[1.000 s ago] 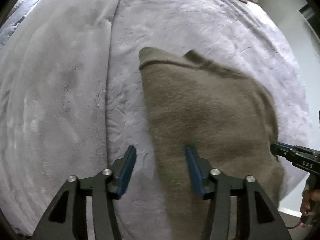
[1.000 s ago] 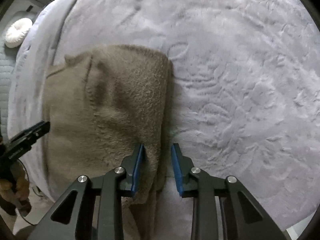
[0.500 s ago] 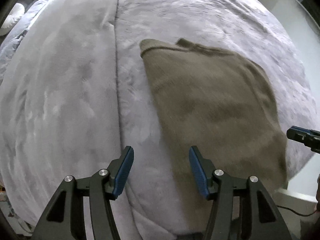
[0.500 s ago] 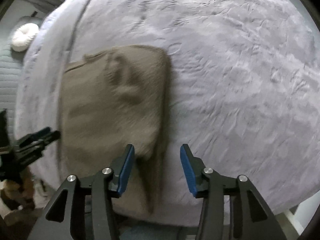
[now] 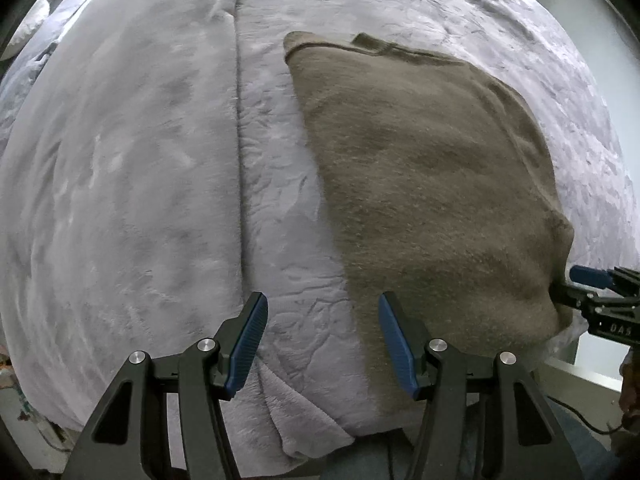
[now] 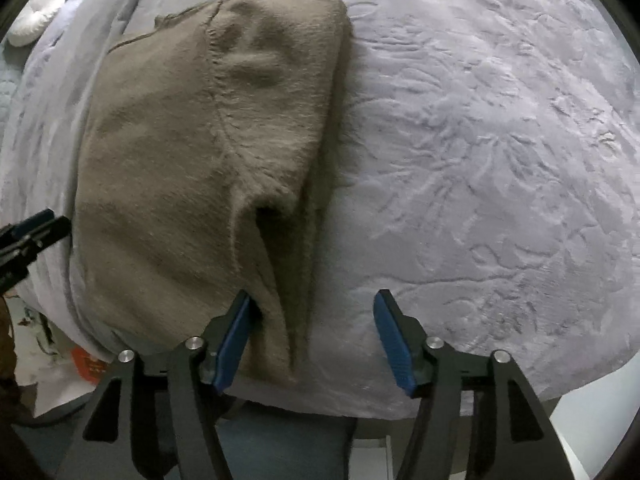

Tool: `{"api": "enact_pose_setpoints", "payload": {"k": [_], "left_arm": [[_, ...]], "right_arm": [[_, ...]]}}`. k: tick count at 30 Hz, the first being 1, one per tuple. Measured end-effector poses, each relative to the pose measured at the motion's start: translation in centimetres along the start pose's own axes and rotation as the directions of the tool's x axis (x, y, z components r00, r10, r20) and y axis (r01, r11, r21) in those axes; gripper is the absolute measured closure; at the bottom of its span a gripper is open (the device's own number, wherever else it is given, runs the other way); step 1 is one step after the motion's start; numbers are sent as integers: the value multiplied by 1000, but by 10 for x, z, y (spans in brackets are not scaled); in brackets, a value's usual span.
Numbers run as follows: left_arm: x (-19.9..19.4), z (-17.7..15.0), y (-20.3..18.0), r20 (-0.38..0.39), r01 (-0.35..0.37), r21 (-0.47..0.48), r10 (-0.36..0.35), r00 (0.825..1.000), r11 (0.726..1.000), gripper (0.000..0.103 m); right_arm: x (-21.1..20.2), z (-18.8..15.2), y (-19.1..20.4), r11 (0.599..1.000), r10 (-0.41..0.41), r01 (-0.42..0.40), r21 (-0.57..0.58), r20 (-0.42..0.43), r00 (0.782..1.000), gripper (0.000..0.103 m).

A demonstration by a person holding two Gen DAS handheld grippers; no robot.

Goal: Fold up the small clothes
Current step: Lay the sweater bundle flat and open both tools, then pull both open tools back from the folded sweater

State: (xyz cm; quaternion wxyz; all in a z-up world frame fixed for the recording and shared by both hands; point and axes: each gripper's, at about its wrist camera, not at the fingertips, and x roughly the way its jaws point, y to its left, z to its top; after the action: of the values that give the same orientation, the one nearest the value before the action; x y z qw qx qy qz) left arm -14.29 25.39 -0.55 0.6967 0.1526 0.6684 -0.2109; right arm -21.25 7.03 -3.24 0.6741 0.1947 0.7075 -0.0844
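Observation:
A small olive-brown fleece garment (image 5: 432, 184) lies folded on a grey plush blanket (image 5: 140, 160); it also shows in the right wrist view (image 6: 192, 152). My left gripper (image 5: 322, 344) is open and empty over the garment's near left edge. My right gripper (image 6: 312, 340) is open and empty, with its left finger (image 6: 234, 332) against the garment's near right corner, where the cloth bunches into a ridge. The right gripper's tip shows at the garment's right edge in the left wrist view (image 5: 588, 280).
The blanket (image 6: 480, 160) hangs over the near edge of the bed. A seam (image 5: 240, 140) runs down the blanket left of the garment. A white round cushion (image 6: 34, 18) lies at the far left. An orange object (image 6: 88, 364) sits on the floor below.
Both grippers have pulled back toward the near edge. The right gripper has opened wide and let go of the garment's edge. The left gripper has stayed open.

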Motion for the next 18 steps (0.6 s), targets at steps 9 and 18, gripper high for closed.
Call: {"api": "enact_pose_setpoints", "payload": {"k": [9,18], "left_arm": [[-15,-2,4,48,16,-22,-14,999,1000,44],[-25,8,-5,70,-27,-9,28,997,1000,44]], "right_arm": [[-45,9,-23,997,44,-49,63,88,995,36],[-54,36,5,997,58,-62,36,115,992,33]]}}
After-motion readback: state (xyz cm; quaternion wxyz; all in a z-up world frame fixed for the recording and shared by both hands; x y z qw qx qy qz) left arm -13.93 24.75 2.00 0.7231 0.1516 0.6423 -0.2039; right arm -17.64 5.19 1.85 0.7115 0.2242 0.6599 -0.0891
